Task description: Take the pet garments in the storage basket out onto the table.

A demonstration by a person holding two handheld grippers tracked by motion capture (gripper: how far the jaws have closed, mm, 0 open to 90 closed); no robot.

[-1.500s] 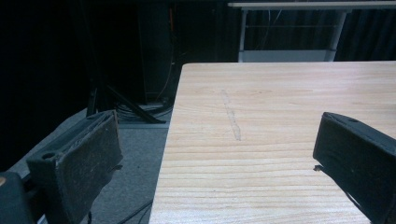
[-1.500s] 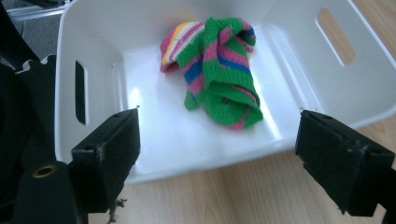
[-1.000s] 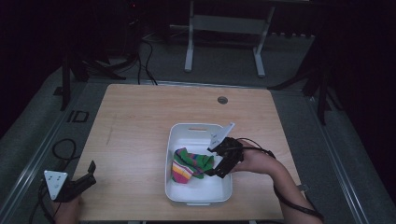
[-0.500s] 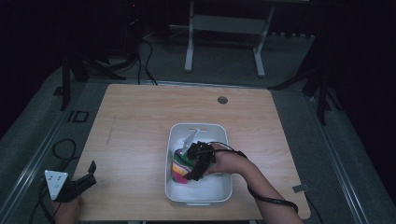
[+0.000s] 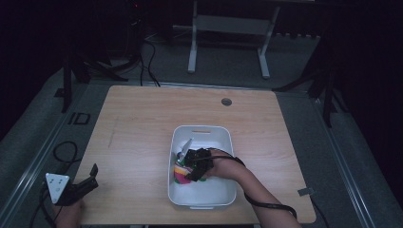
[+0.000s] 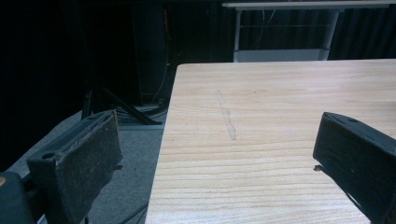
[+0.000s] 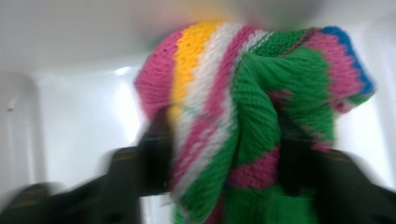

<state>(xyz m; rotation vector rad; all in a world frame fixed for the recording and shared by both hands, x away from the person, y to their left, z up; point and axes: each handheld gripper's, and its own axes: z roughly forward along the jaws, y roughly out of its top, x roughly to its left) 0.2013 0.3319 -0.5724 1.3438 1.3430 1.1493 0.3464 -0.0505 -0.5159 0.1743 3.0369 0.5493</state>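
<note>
This looks like a dim lab or recording studio, not a home. A bare wooden table (image 5: 142,128) with a cable grommet (image 5: 226,101) stands on grey carpet (image 5: 43,137), dark curtains all round. Beyond the table's far edge, well ahead of the left gripper (image 5: 83,183), stand a white metal frame (image 5: 228,28) and black tripod legs (image 5: 71,71), with loose cables (image 5: 152,52) trailing across the floor.

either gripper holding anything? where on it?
Right gripper has the striped knit cloth bunched between its jaws, mid-fold, inside the white bin. Left gripper open, empty.
</note>
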